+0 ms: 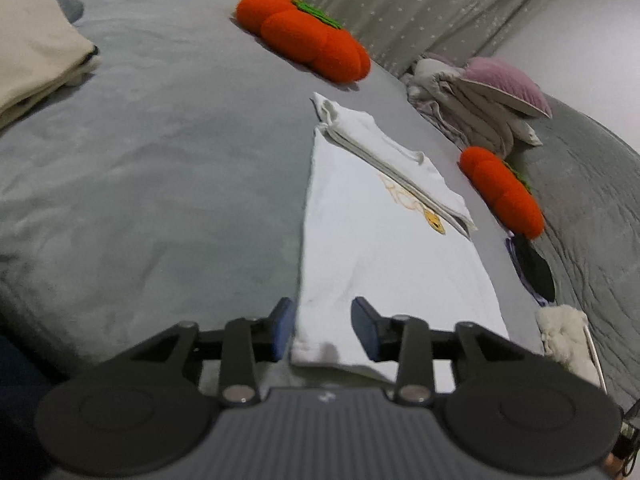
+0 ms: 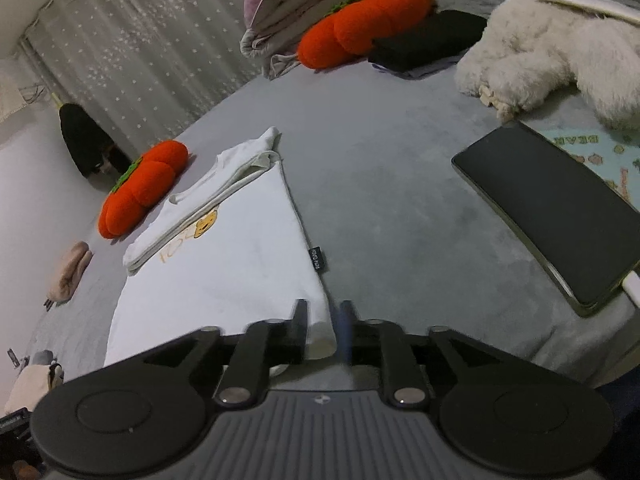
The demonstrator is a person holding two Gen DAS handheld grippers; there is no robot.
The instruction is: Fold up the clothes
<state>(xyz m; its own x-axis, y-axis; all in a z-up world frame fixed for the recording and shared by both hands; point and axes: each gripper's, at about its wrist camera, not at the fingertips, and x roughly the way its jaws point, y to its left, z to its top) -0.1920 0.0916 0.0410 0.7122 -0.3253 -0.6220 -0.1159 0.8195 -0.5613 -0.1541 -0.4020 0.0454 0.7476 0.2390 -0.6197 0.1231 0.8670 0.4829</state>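
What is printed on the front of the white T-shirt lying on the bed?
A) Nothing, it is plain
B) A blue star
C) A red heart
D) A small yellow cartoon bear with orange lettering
D: the white T-shirt shows a small yellow bear face with orange script beside it, just below the folded-over sleeve, in both wrist views.
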